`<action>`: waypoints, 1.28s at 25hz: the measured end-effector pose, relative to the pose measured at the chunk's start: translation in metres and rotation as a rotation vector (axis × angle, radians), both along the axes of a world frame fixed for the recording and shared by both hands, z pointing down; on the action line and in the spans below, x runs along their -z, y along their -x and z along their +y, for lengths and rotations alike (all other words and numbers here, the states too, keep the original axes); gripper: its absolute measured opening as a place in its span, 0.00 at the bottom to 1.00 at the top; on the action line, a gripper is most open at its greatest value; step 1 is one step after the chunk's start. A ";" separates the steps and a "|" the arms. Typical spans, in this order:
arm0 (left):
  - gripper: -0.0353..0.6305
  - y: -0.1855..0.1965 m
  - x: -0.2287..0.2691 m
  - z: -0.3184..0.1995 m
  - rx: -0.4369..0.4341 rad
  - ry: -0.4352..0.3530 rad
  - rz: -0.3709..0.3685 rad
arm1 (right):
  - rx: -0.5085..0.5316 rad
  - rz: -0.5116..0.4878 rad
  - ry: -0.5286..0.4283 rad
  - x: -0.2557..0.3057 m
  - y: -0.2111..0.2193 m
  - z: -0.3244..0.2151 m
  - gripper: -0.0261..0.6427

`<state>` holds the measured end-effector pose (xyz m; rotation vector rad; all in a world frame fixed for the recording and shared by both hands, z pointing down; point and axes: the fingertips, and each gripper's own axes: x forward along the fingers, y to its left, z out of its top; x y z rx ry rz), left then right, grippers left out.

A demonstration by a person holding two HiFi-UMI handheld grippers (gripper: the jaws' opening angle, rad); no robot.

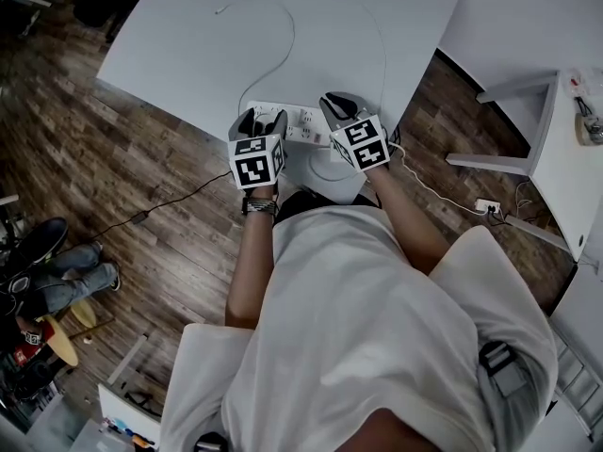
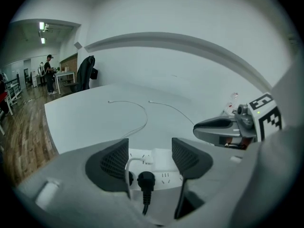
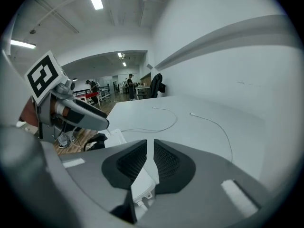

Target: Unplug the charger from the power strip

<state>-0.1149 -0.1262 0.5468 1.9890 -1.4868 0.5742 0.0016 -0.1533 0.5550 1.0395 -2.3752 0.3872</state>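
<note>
A wide white surface (image 1: 188, 45) stands over a dark wood floor (image 1: 122, 177), and a person in a pale shirt (image 1: 377, 328) leans in at its near edge with a gripper in each hand. A white power strip (image 1: 303, 125) lies along that near edge, directly under both tools.

The left gripper (image 1: 262, 122) hangs above the strip's left part, its fingers (image 2: 114, 163) spread as wide as they go and gripping nothing. The strip's face shows in the gap below them.

The right gripper (image 1: 341, 104) sits just beside it to the right, its fingers (image 3: 166, 163) drawn close together and clamped on the white charger (image 3: 141, 186). The charger's body hangs below the pads, its cable trailing from the lower end. In the right gripper view the charger looks clear of the strip, which lies off to the left.

A black plug (image 2: 146, 179) sits in the strip near the left gripper, its cord running toward the person. Farther back, a thin white cable (image 3: 224, 130) curves loose across the surface.
</note>
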 end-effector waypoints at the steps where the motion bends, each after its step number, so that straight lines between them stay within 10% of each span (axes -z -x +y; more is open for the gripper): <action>1: 0.48 0.001 0.005 -0.001 -0.006 -0.016 -0.002 | -0.010 -0.009 -0.005 0.006 -0.002 0.000 0.11; 17: 0.06 -0.016 0.119 -0.026 -0.149 -0.313 -0.032 | -0.155 -0.120 -0.253 0.157 -0.041 -0.018 0.05; 32: 0.06 -0.018 0.289 -0.040 -0.222 -0.699 -0.141 | -0.131 -0.183 -0.607 0.320 -0.031 -0.019 0.04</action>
